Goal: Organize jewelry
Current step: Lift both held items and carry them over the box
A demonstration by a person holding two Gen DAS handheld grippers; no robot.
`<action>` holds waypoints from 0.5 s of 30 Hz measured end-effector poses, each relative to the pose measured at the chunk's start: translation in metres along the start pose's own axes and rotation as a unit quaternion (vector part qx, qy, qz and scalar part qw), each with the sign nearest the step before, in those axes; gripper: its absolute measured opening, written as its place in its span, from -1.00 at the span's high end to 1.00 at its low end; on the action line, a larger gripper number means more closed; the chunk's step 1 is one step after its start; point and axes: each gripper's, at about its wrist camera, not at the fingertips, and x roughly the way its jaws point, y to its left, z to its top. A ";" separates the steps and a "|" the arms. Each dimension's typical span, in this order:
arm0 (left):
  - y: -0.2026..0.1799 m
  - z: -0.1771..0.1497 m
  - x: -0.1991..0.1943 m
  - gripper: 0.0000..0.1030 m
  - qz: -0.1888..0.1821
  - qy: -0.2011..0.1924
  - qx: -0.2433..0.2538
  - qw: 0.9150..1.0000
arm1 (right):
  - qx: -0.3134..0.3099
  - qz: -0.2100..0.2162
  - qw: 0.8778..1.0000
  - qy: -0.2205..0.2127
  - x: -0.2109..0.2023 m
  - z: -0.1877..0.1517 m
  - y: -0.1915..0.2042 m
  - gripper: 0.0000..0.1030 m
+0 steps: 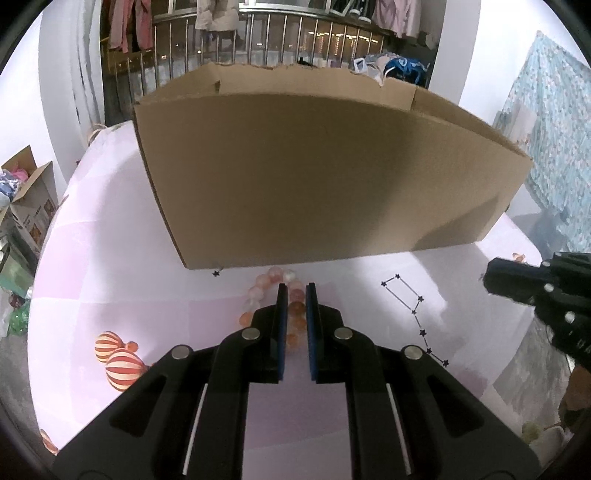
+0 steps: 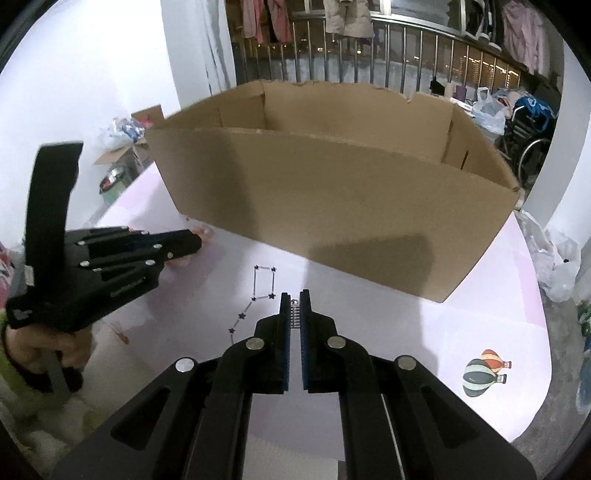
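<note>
A bracelet of pink and orange beads (image 1: 258, 288) lies on the pale pink tablecloth (image 1: 147, 288), right against the near wall of the cardboard box (image 1: 332, 177). My left gripper (image 1: 295, 286) is shut on its right side, with beads showing between the blue pads. In the right wrist view the left gripper (image 2: 197, 240) is at the left, held by a hand, with beads at its tip. My right gripper (image 2: 294, 293) is shut on a small silver chain piece (image 2: 294, 314), held a little above the cloth in front of the box (image 2: 332, 206). The right gripper (image 1: 493, 275) shows at the right edge of the left view.
The open box takes up the far half of the table. Printed balloons (image 1: 118, 358) and a star constellation (image 2: 258, 295) mark the cloth. A railing with hanging clothes (image 2: 351, 22) stands behind. Plastic bags (image 2: 554, 266) sit off the right edge, and boxes (image 1: 26, 199) off the left.
</note>
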 end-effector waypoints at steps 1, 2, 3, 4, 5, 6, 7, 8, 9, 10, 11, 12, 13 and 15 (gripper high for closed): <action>0.001 0.001 -0.002 0.84 0.001 -0.004 -0.001 1.000 | 0.006 0.005 1.000 -0.005 -0.004 0.003 -0.002 0.91; 0.002 0.001 -0.005 0.84 0.001 -0.008 -0.003 1.000 | 0.011 0.009 1.000 -0.010 -0.007 0.005 -0.003 0.91; 0.002 0.003 -0.009 0.84 0.001 -0.012 -0.005 1.000 | 0.017 0.014 1.000 -0.015 -0.010 0.008 -0.006 0.91; 0.003 0.003 -0.011 0.84 0.001 -0.016 -0.006 1.000 | 0.024 0.022 0.999 -0.022 -0.015 0.013 -0.008 0.91; 0.004 0.005 -0.016 0.84 0.003 -0.023 -0.008 1.000 | 0.028 0.027 0.999 -0.028 -0.019 0.015 -0.010 0.91; 0.005 0.006 -0.020 0.84 0.004 -0.027 -0.009 1.000 | 0.030 0.029 0.999 -0.034 -0.022 0.017 -0.011 0.91; 0.005 0.007 -0.025 0.84 0.005 -0.033 -0.011 0.999 | 0.030 0.030 0.998 -0.041 -0.026 0.020 -0.011 0.91; 0.005 0.008 -0.028 0.84 0.006 -0.038 -0.013 0.999 | 0.028 0.028 0.998 -0.047 -0.030 0.023 -0.010 0.91; 0.006 0.010 -0.034 0.84 0.008 -0.046 -0.015 0.999 | 0.026 0.027 0.998 -0.051 -0.032 0.024 -0.009 0.90; 0.007 0.012 -0.038 0.84 0.009 -0.049 -0.017 0.999 | 0.025 0.027 0.998 -0.058 -0.036 0.026 -0.008 0.90; 0.009 0.013 -0.042 0.84 0.010 -0.054 -0.019 0.998 | 0.024 0.028 0.997 -0.063 -0.039 0.027 -0.007 0.91; 0.009 0.014 -0.046 0.84 0.011 -0.057 -0.021 0.998 | 0.023 0.029 0.997 -0.067 -0.042 0.027 -0.007 0.91; 0.009 0.016 -0.050 0.84 0.011 -0.062 -0.023 0.998 | 0.021 0.030 0.997 -0.073 -0.045 0.029 -0.005 0.91; 0.008 0.019 -0.058 0.84 0.010 -0.072 -0.028 0.997 | 0.018 0.031 0.996 -0.078 -0.049 0.032 -0.005 0.91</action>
